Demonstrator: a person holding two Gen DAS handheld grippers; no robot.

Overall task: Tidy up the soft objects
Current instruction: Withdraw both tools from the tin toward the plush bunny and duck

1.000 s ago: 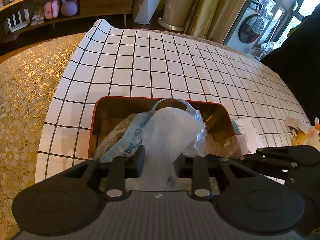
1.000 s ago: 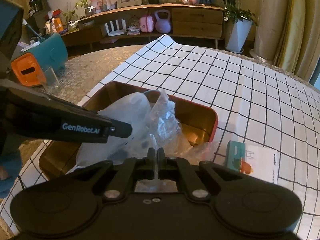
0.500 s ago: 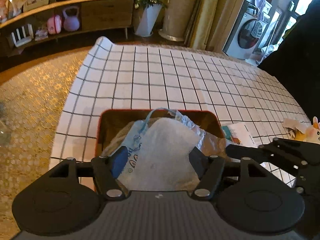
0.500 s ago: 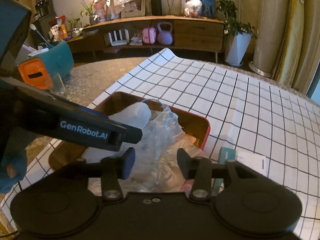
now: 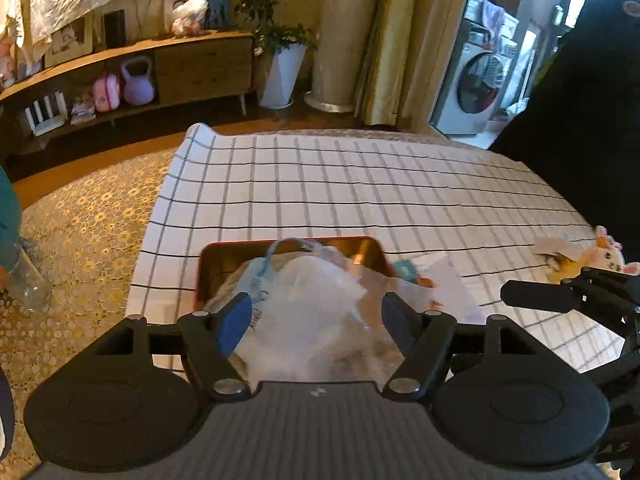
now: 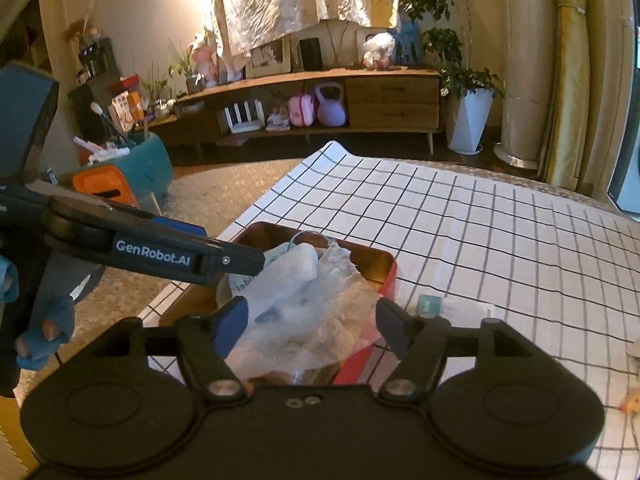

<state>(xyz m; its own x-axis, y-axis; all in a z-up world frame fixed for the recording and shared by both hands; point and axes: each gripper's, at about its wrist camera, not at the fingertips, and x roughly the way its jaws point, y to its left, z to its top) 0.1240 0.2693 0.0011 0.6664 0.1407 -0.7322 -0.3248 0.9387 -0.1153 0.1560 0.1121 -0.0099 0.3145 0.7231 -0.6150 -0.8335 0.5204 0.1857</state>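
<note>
My left gripper (image 5: 316, 318) has its jaws spread wide, nothing between them, hovering over the near end of the red tray (image 5: 208, 264). My right gripper (image 6: 308, 322) is also spread wide and holds nothing, above the tray's near right corner. Between both sets of fingers I see the pile of soft stuff in the tray: a white padded bag (image 6: 288, 280) on top, crinkled clear plastic (image 6: 340, 300) beside it on the right, a light blue bag with a loop handle (image 5: 260, 276) under it to the left. Tray sits on the white checked cloth (image 5: 360, 184). Just right of the tray, a small teal-and-white packet (image 6: 430, 304) lies flat on the cloth. Further right, near the cloth edge, a plush toy (image 5: 592, 256). Left view is motion-blurred around the tray.
</note>
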